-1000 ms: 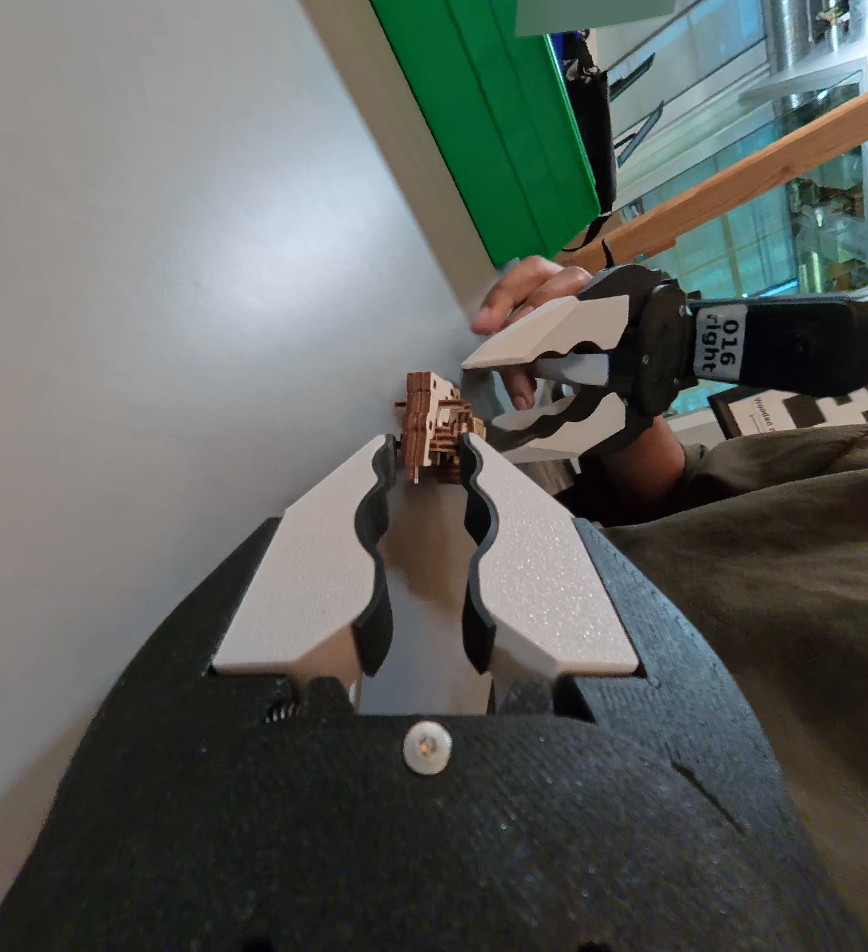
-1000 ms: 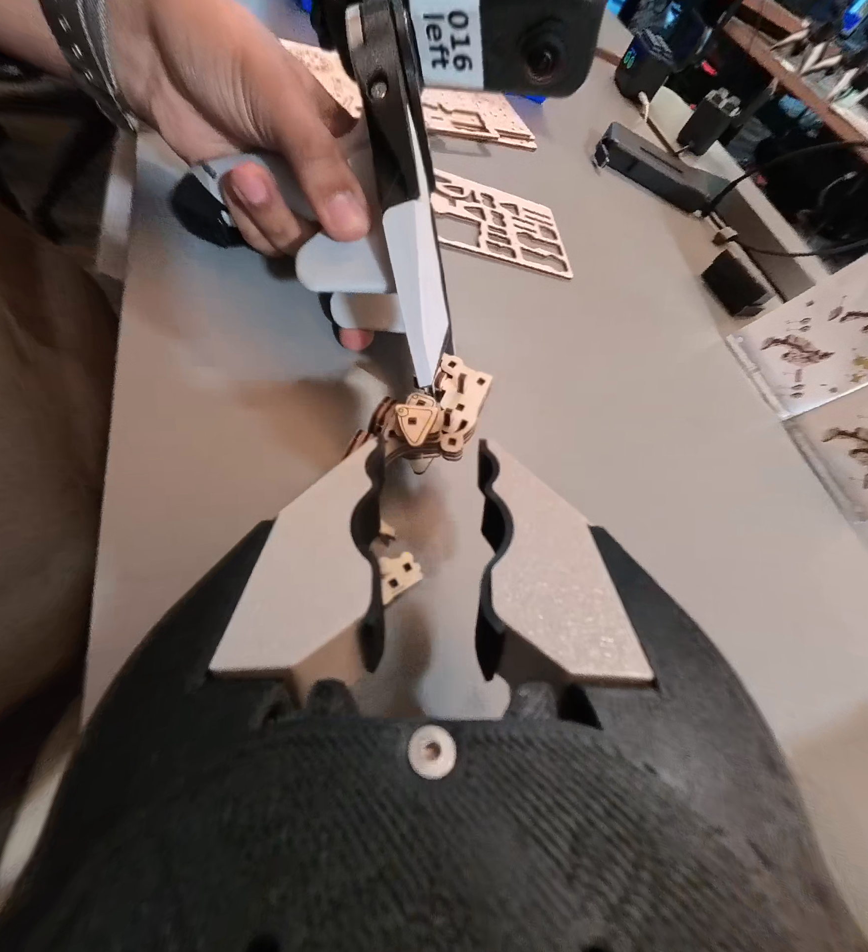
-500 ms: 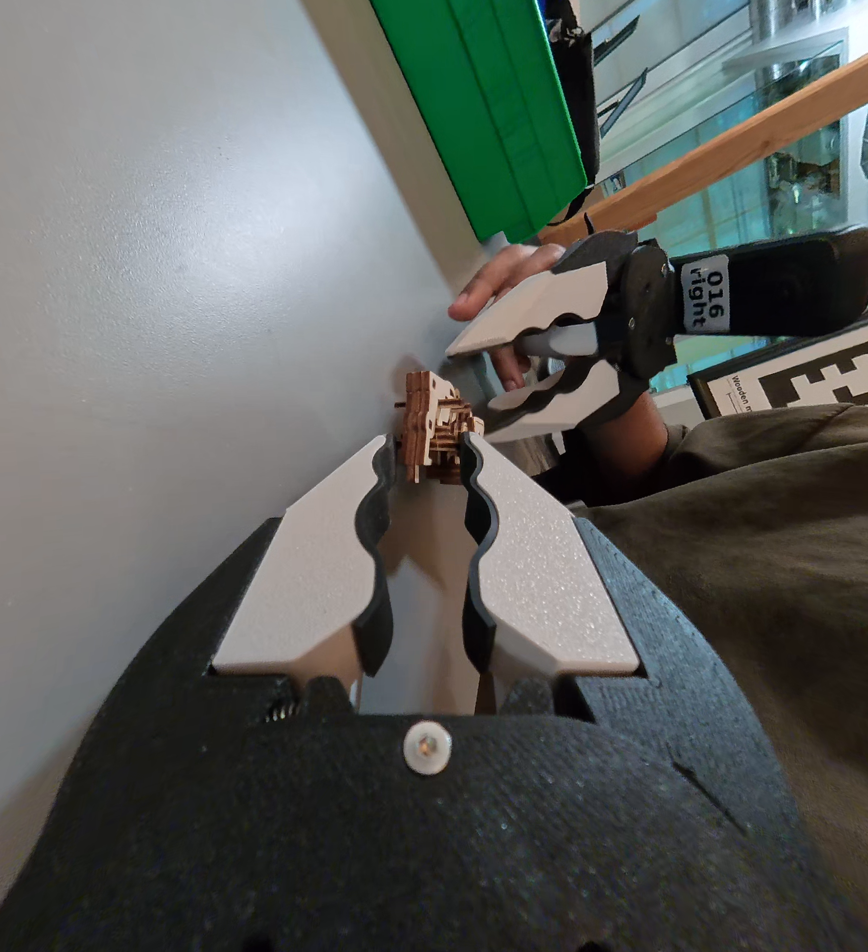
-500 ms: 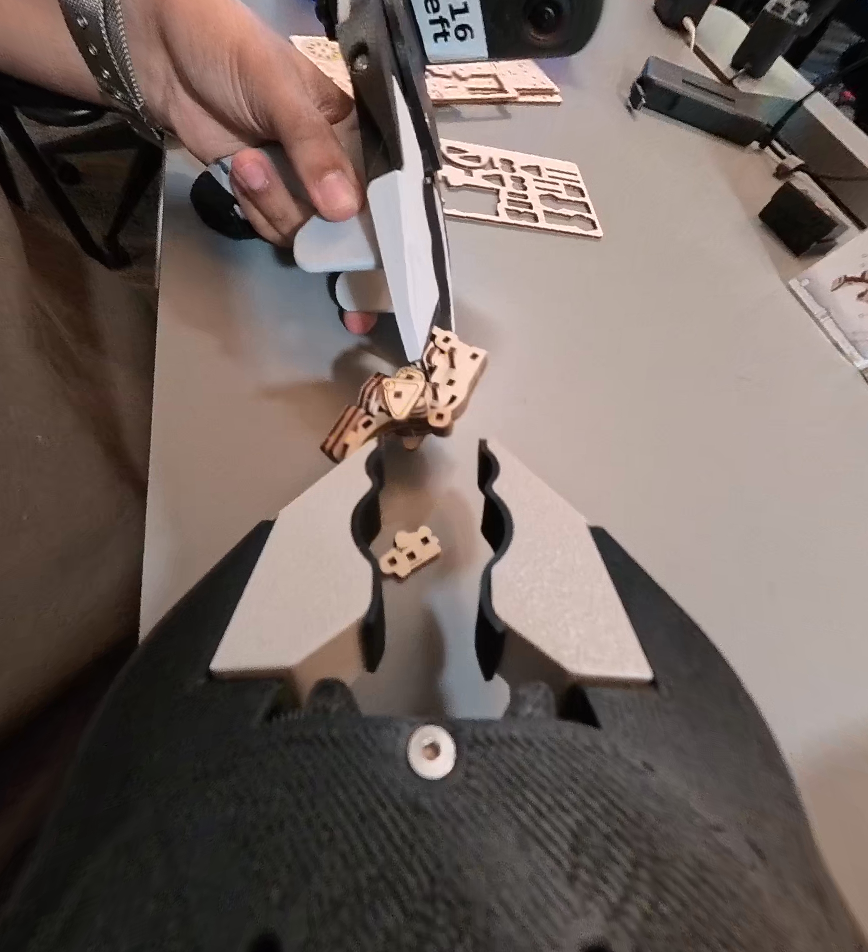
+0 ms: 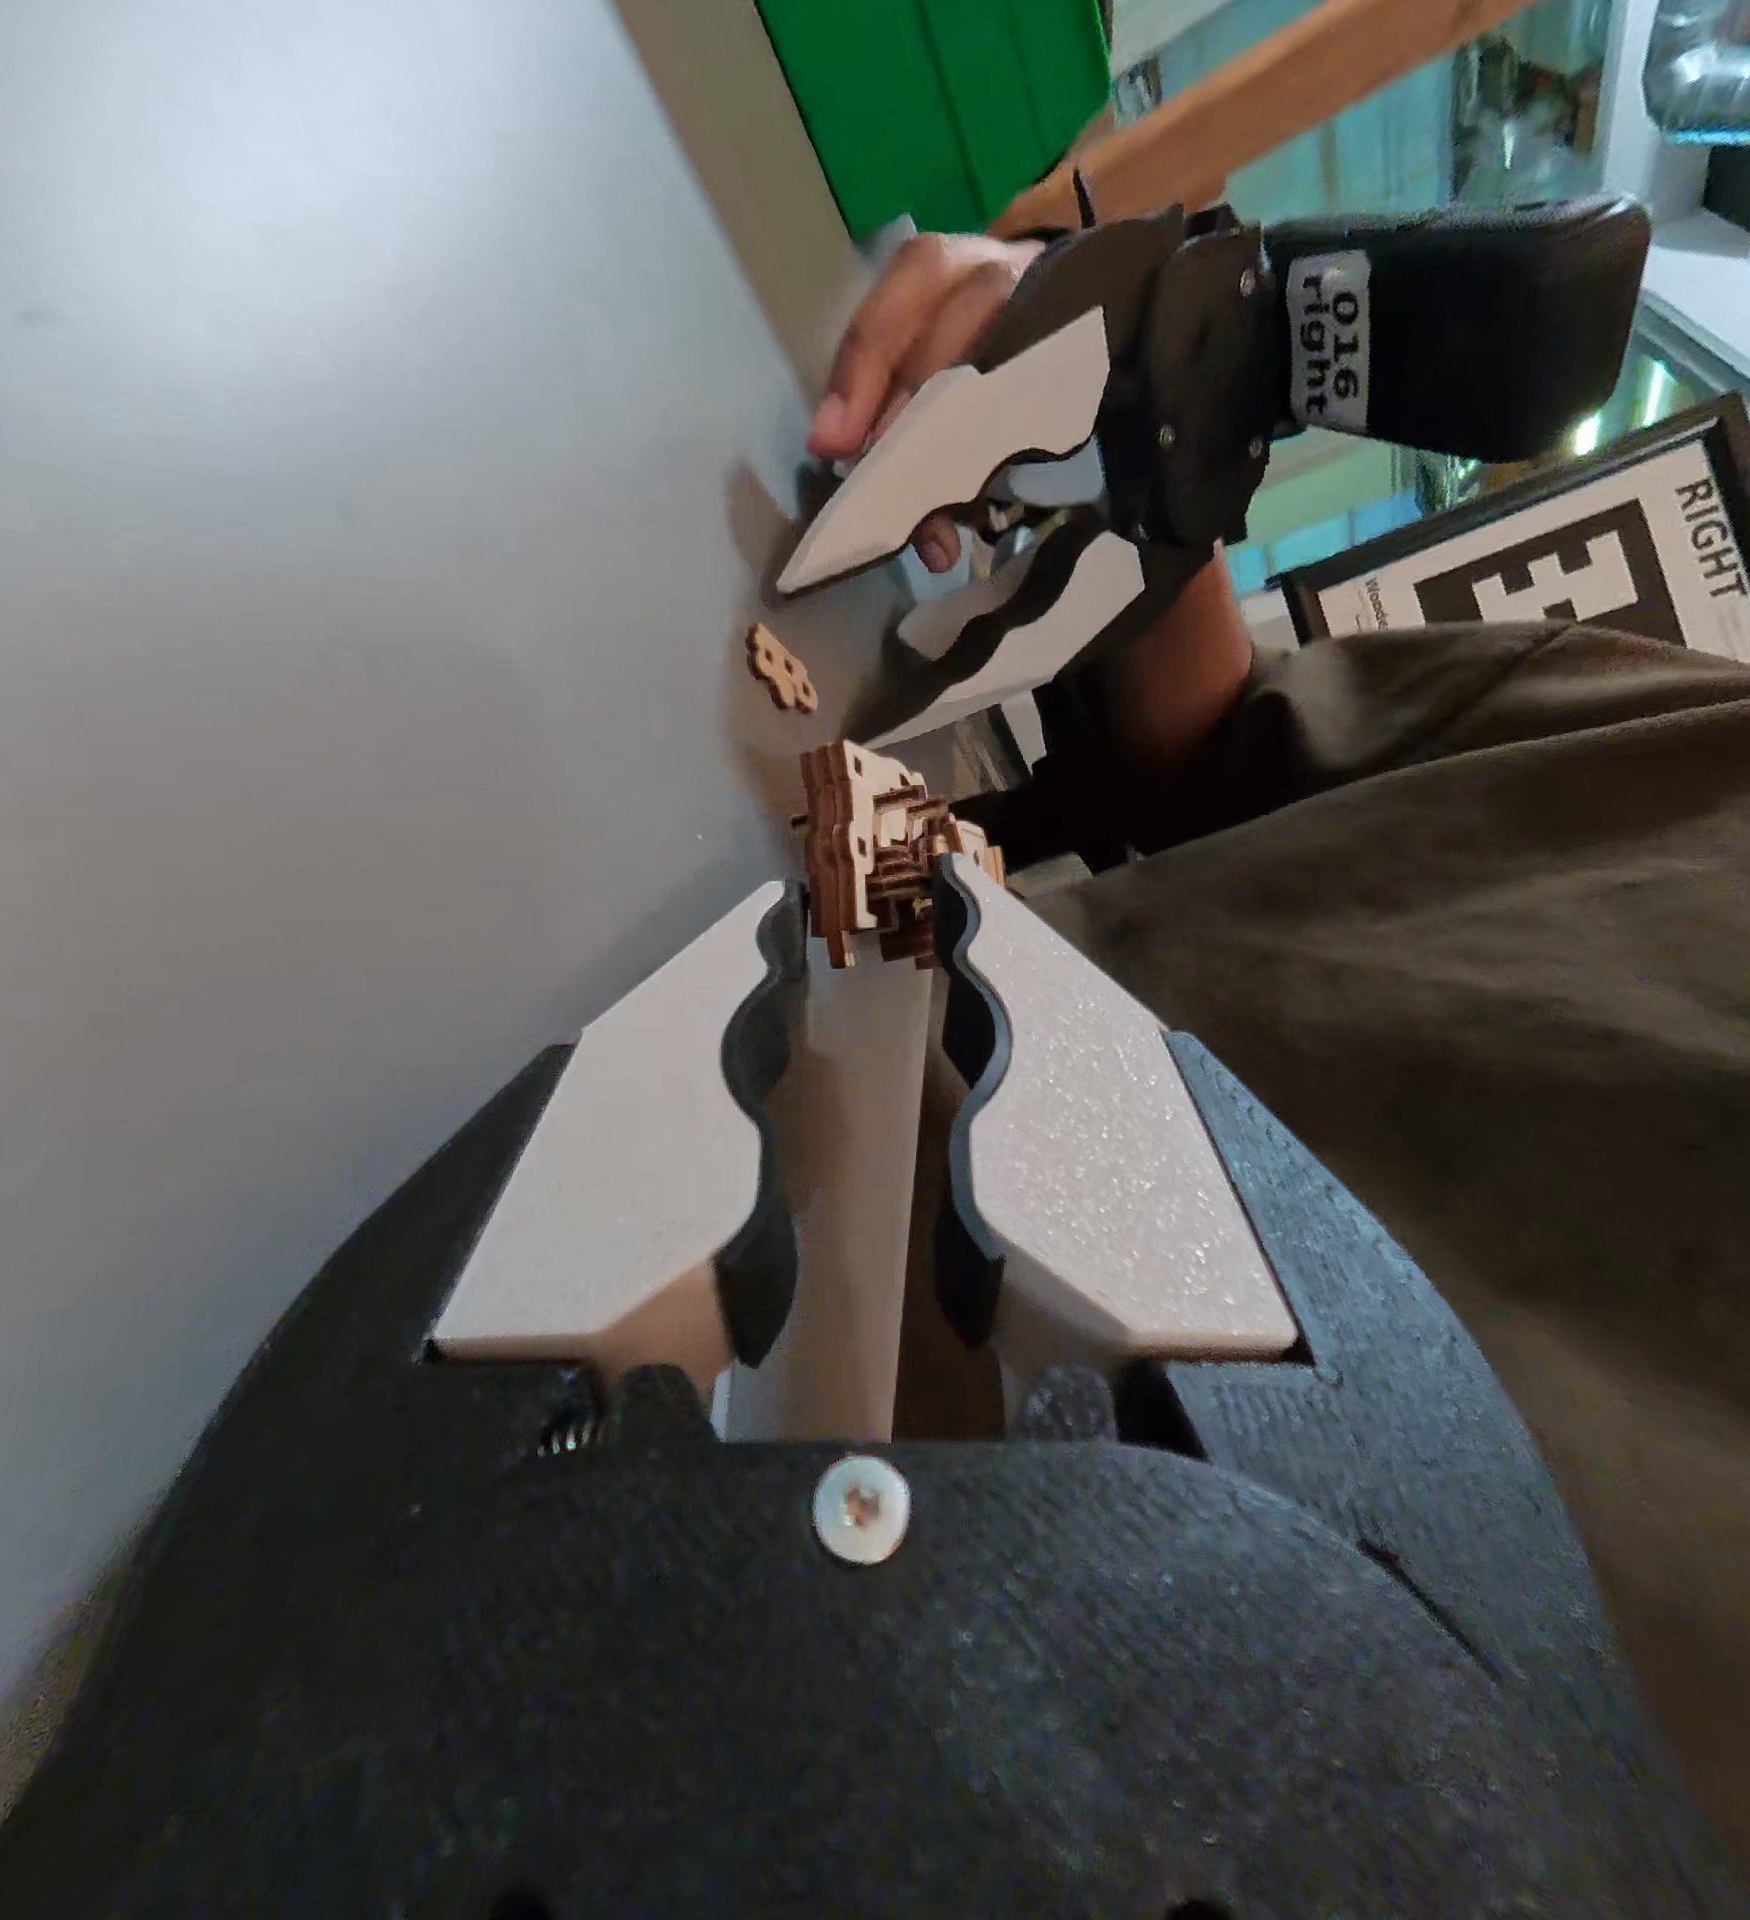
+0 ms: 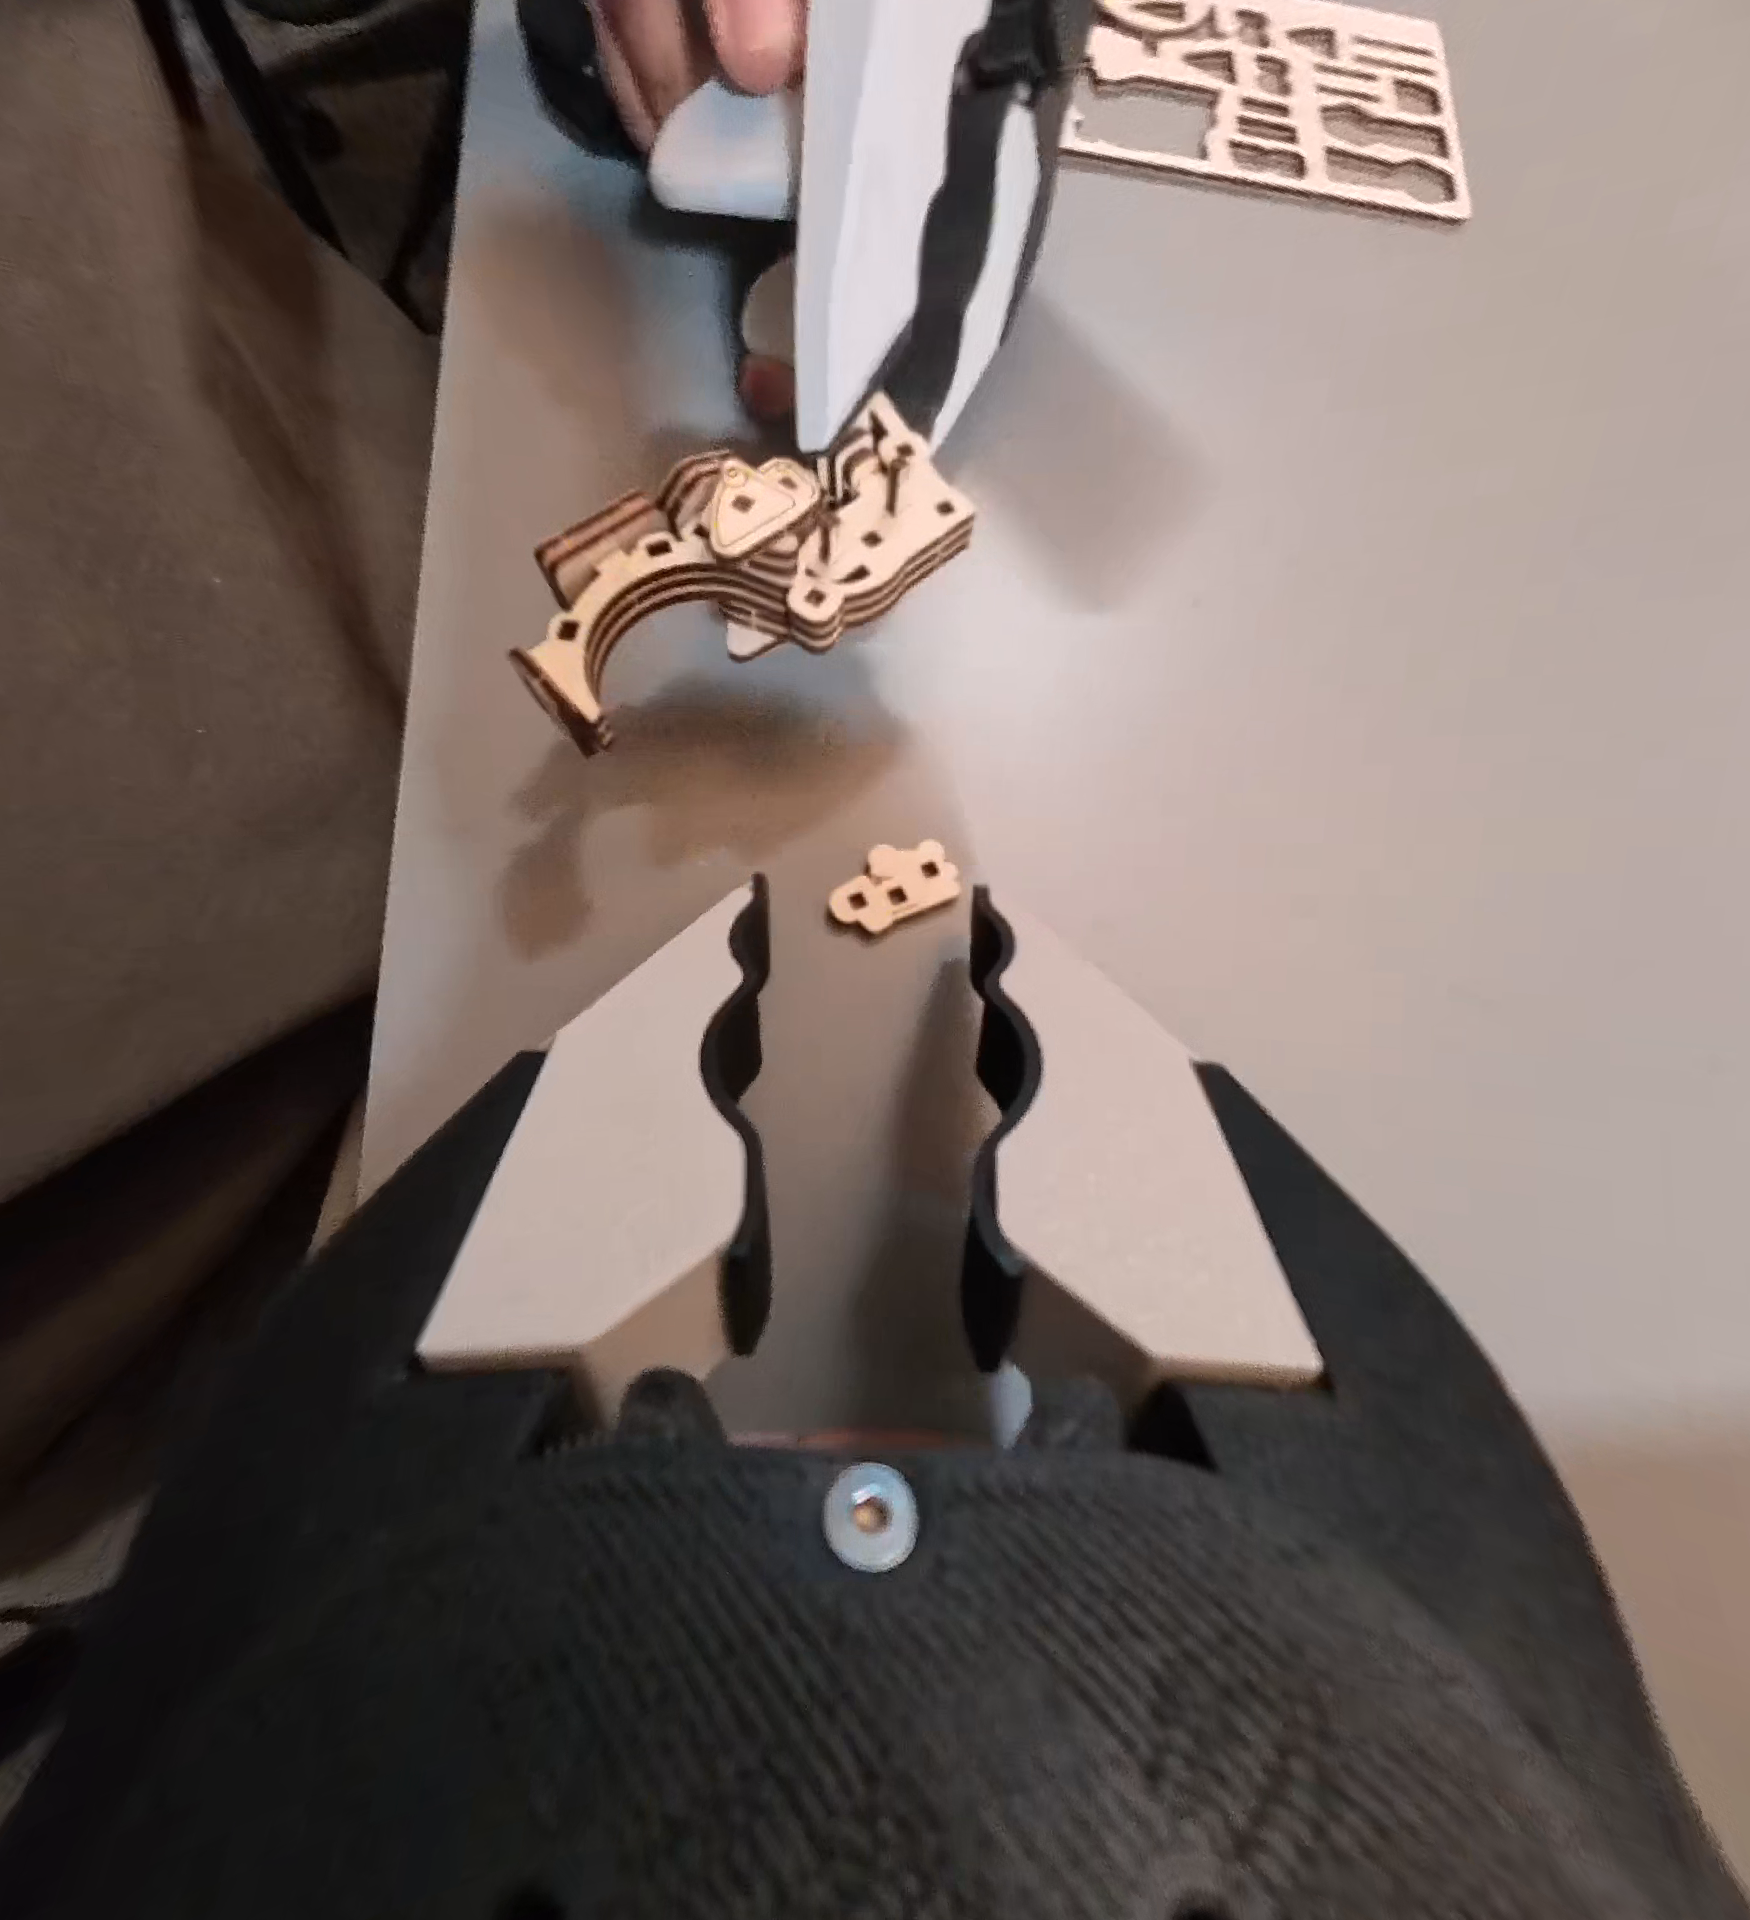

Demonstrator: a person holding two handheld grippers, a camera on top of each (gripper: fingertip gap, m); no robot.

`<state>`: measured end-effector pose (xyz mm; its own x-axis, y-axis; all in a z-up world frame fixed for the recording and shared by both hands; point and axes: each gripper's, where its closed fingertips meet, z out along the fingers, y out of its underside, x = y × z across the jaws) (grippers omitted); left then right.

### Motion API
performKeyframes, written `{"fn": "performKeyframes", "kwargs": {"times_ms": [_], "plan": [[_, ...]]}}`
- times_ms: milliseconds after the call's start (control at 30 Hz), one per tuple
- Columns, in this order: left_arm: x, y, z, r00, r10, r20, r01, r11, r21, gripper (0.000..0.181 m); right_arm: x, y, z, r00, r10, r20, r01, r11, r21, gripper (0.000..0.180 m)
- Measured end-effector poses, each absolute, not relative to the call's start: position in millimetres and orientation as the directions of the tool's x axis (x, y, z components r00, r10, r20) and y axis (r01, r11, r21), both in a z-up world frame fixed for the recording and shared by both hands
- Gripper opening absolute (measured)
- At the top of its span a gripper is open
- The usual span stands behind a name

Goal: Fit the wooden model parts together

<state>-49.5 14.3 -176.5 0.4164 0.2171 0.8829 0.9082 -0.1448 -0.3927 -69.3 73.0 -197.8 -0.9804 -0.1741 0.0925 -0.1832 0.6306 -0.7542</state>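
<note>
My left gripper [image 5: 871, 894] is shut on a layered wooden model [image 5: 876, 862] and holds it just above the grey table [image 5: 331, 520]. In the right wrist view the model [image 6: 746, 561] hangs from the left gripper [image 6: 871, 426], its curved arm pointing toward the table's left edge. A small flat wooden piece [image 6: 892, 883] lies on the table between the tips of my right gripper [image 6: 866, 902], which is open and empty. The piece [image 5: 783, 668] and the open right gripper [image 5: 840, 644] also show in the left wrist view.
A punched-out wooden parts sheet [image 6: 1266, 114] lies at the far end of the table [image 6: 1370, 727]. The person's olive clothing [image 6: 123, 520] runs along the table's left edge. A framed black-and-white marker board [image 5: 1577, 561] stands behind the right gripper. The left gripper's tips are roughly 8 cm from the right gripper's.
My right gripper has drawn back from the model and now sits over the small loose piece. The left gripper still holds the model, now seen farther from the right gripper.
</note>
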Motion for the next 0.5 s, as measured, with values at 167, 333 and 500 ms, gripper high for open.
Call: {"fn": "performKeyframes", "kwargs": {"times_ms": [167,333,500], "plan": [[-51,14,-177,0.408,0.219,0.887,0.912,-0.144,-0.384,0.024,-73,69,-202,-0.957,-0.271,0.102,-0.256,0.628,-0.735,0.039],[-52,14,-177,0.402,0.229,0.886,0.915,-0.132,-0.381,0.024,-70,63,-203,-0.951,-0.299,0.077,-0.254,0.616,-0.745,0.02],[-53,14,-177,0.4,0.231,0.887,0.916,-0.126,-0.38,0.024,-72,64,-202,-0.955,-0.278,0.104,-0.262,0.622,-0.738,0.013]]}}
